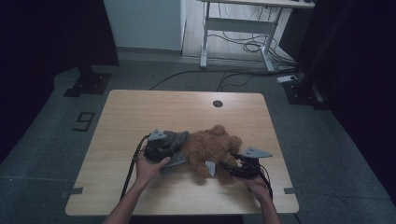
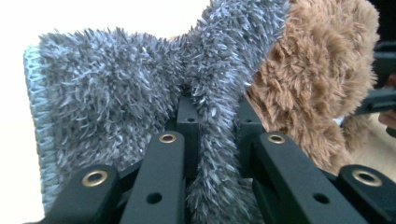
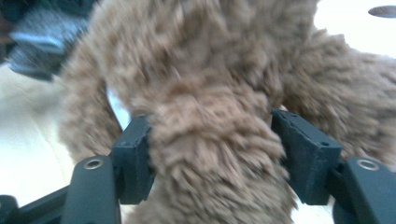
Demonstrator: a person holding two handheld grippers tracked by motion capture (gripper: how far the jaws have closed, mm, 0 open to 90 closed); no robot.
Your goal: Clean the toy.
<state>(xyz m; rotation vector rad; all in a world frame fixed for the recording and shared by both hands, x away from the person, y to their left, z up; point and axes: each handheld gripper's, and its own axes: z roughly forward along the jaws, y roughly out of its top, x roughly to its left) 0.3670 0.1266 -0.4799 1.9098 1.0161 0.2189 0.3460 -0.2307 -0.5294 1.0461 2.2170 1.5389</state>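
A brown teddy bear (image 1: 212, 144) lies on the wooden table (image 1: 140, 107), near the front middle. A shaggy grey cloth (image 1: 175, 139) rests against its left side. My left gripper (image 1: 177, 159) is shut on a fold of that grey cloth (image 2: 116, 93), pinched between its jaws (image 2: 217, 112), with the bear's fur (image 2: 317, 84) just behind. My right gripper (image 1: 223, 164) is at the bear's right. Its jaws (image 3: 210, 154) stand open on either side of a furry brown limb (image 3: 210, 135), with the fur brushing the pads. A white tag (image 3: 116, 107) hangs beside that limb.
A round cable hole (image 1: 217, 103) sits near the table's far edge. Beyond the table stands a white desk frame (image 1: 238, 28), with cables (image 1: 252, 46) trailing over the grey floor. The back and left parts of the tabletop are bare wood.
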